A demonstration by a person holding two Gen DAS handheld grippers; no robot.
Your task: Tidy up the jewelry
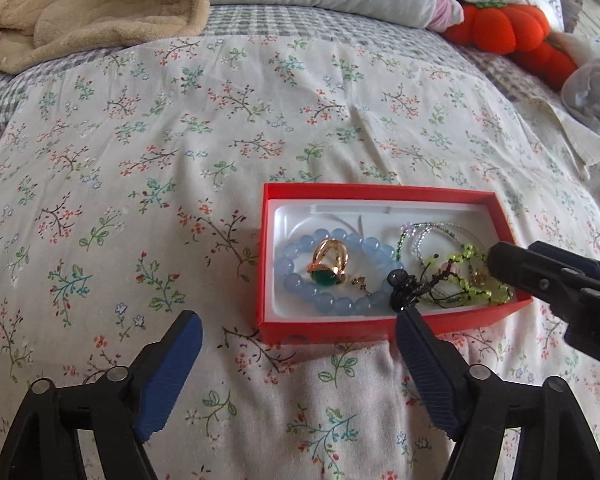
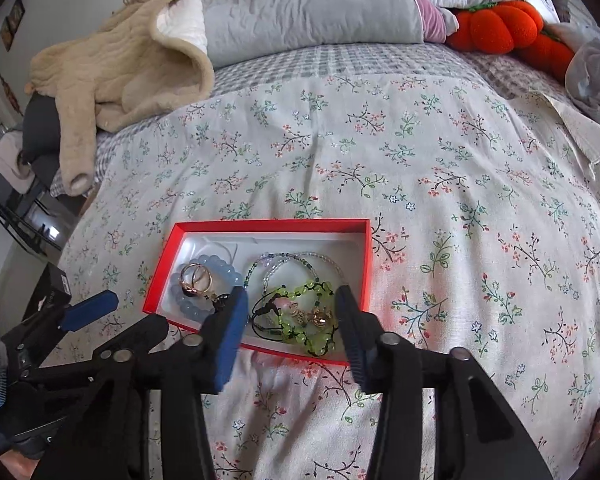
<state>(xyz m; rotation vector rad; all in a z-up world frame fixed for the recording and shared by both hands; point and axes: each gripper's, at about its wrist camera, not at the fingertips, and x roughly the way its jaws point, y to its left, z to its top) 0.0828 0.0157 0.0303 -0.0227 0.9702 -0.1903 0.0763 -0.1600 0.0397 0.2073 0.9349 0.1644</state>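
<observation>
A red box (image 1: 384,326) with a white liner lies on the flowered bedspread; it also shows in the right wrist view (image 2: 366,256). In it lie a pale blue bead bracelet (image 1: 364,248), a gold ring with a green stone (image 1: 327,266), a green bead bracelet with black cord (image 1: 466,276) and thin bead strands (image 1: 428,230). My left gripper (image 1: 298,326) is open and empty, just in front of the box. My right gripper (image 2: 292,300) is open over the box's near right end, above the green bracelet (image 2: 300,312), holding nothing. The blue bracelet (image 2: 204,264) lies left of it.
A beige fleece blanket (image 2: 112,72) lies at the back left, grey pillows (image 2: 308,4) at the back, an orange pumpkin plush (image 2: 504,24) at the back right. The bed's left edge drops to dark furniture (image 2: 28,216).
</observation>
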